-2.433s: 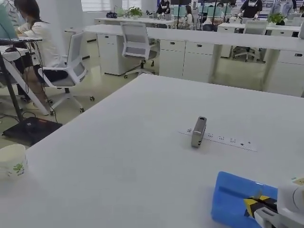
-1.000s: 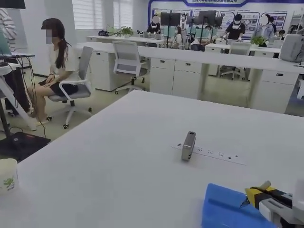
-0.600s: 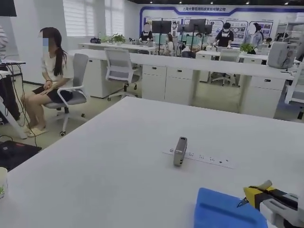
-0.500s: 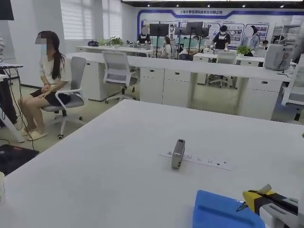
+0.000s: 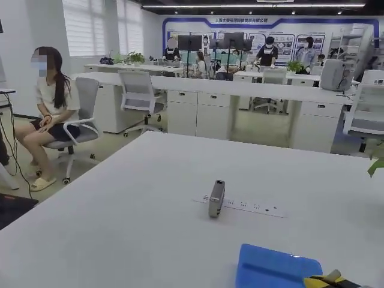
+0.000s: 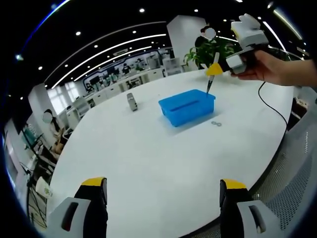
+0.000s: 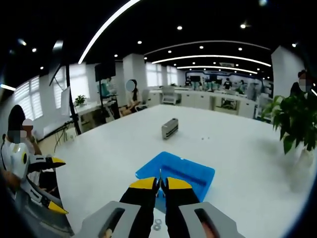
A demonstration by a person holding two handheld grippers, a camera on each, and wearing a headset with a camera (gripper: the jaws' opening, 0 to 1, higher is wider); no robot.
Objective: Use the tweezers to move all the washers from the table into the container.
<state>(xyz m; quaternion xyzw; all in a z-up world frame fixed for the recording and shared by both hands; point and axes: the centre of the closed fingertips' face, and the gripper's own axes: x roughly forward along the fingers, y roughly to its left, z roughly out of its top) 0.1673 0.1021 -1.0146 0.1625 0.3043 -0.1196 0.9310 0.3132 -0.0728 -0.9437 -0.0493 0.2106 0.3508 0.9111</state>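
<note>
A blue container [image 6: 188, 105] stands on the white table [image 6: 148, 158]; it also appears as the blue container [image 7: 179, 173] and the blue container [image 5: 276, 270]. Two small washers [image 6: 216, 123] lie on the table just beside it, on the side nearer the table edge. My right gripper [image 7: 160, 184] is shut on thin tweezers [image 7: 160, 173], whose tips point down over the container. From the left gripper view, the right gripper [image 6: 214, 70] hangs above the container's far corner with the tweezers [image 6: 208, 87] pointing down. My left gripper [image 6: 163, 184] is open, far from the container, near the table edge.
A grey adapter [image 5: 216, 198] stands on a white power strip [image 5: 252, 207] mid-table. A potted plant [image 7: 292, 121] sits at the table's far right. A person sits on an office chair [image 5: 75, 123] beyond the table, with desks behind. Wide bare tabletop lies left of the container.
The head camera has tilted up, so the table and container sit lower in the picture and the paper cup has left it. Nothing on the table has moved.
</note>
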